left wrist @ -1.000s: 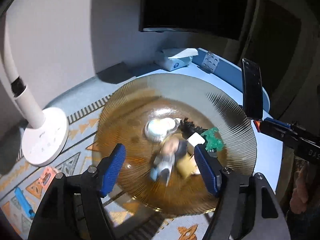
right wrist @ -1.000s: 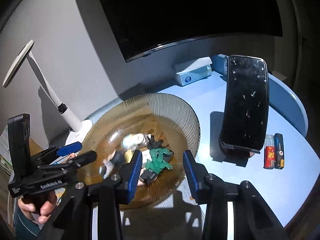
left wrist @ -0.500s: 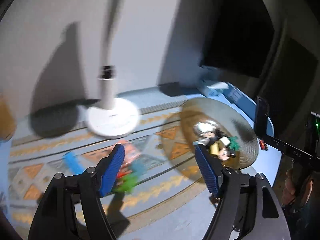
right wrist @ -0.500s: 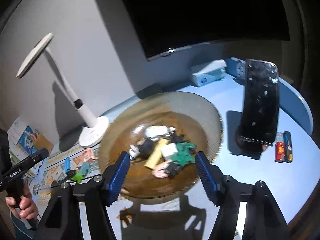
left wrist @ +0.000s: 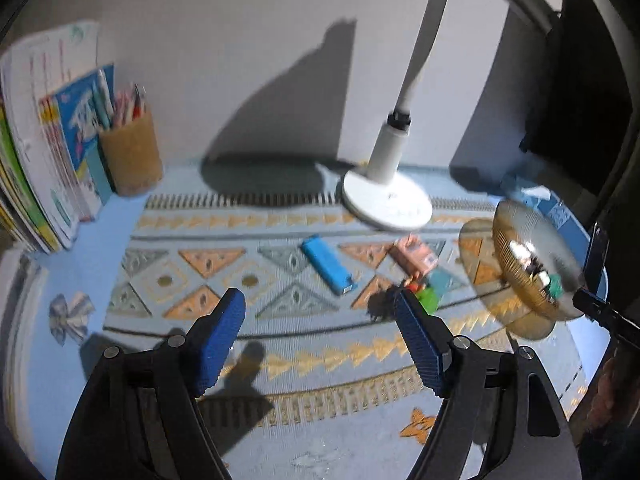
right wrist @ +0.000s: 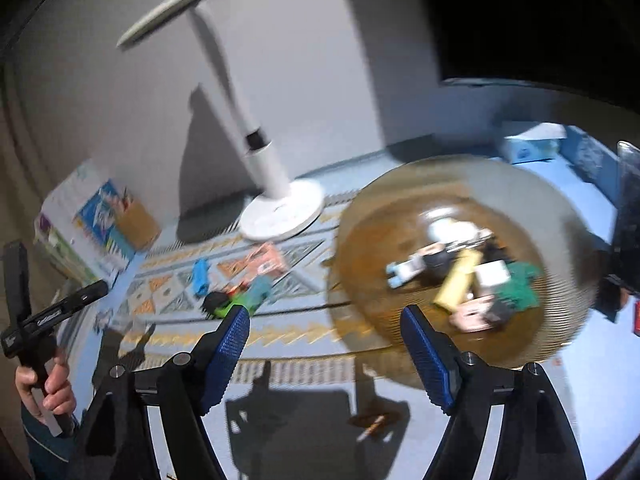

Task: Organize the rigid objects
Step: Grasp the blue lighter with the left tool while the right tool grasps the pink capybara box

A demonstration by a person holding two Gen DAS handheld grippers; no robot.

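Observation:
An amber ribbed glass bowl [right wrist: 360, 240] holds several small toys and blocks; in the left wrist view the bowl [left wrist: 516, 248] is at the right edge. On the patterned mat lie a blue lighter-shaped piece [left wrist: 326, 266], a pink box [left wrist: 414, 258] and a green toy [left wrist: 430, 298]. My left gripper [left wrist: 318, 300] hangs open above the mat, just short of the blue piece, nothing between its pads. My right gripper [right wrist: 326, 316] hovers left of the bowl's near rim, jaws opening and empty. The green toy [right wrist: 240, 304] sits by its left fingertip.
A white desk lamp base [left wrist: 388, 200] stands at the mat's back edge. A pencil cup [left wrist: 130, 156] and books [left wrist: 40, 140] fill the back left corner. A crumpled wrapper [left wrist: 70, 316] lies left of the mat. A phone on a stand [right wrist: 628, 200] and tissue box [right wrist: 528, 144] are beyond the bowl.
My left gripper swung left from over the bowl to over the mat. My right gripper's jaws widened, and it pulled away from the toys in the bowl toward the left.

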